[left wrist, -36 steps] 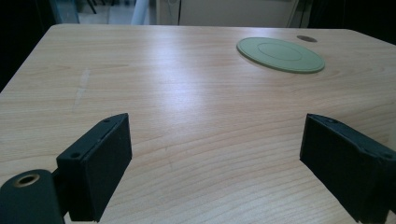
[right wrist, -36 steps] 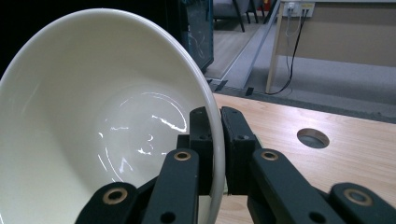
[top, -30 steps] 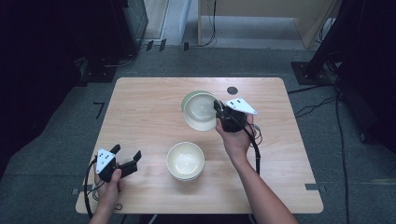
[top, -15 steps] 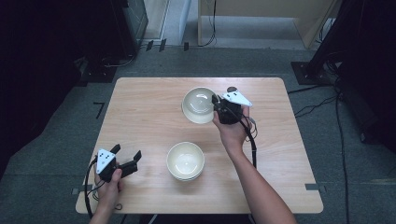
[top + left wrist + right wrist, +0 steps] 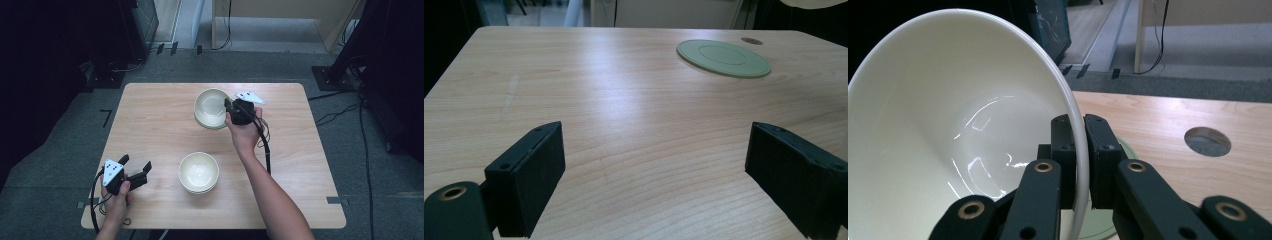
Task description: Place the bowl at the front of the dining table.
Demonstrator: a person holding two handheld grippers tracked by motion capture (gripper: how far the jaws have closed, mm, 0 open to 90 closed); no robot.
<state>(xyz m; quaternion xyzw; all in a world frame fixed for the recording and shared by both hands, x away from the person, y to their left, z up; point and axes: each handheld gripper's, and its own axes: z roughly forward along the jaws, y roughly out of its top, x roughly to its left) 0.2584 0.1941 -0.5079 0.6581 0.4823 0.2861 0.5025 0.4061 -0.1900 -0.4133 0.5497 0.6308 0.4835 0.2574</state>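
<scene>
Pinching the rim of a white bowl (image 5: 211, 106), the right gripper (image 5: 231, 111) has its jaws closed hard on the thin wall, one pad inside and one outside, as the right gripper view shows plainly (image 5: 1074, 165). That edge grip suits a shape too wide to span, and it lets the bowl hang tilted, its mouth turned toward the camera on that gripper. In the high view the held bowl sits at about twelve o'clock on the table (image 5: 150, 125), directly above a pale green saucer (image 5: 202, 121) whose edge peeks out beneath it. The left gripper view shows that same saucer (image 5: 723, 58) lying flat and bare, with a sliver of the bowl's underside hovering above it, so the bowl appears not yet set down. My reading is that the saucer is the intended resting place, and the bowl is being held over it for lowering.

A second bowl (image 5: 198, 172) stands at roughly six o'clock from the table's centre, seemingly on its own saucer, well apart from the first; it looks like a finished pairing.

Resting at about eight o'clock near the table's edge, the left gripper (image 5: 134, 172) has its jaws spread wide with nothing between them (image 5: 654, 165), parked clear of the work so it stays out of the way.
</scene>
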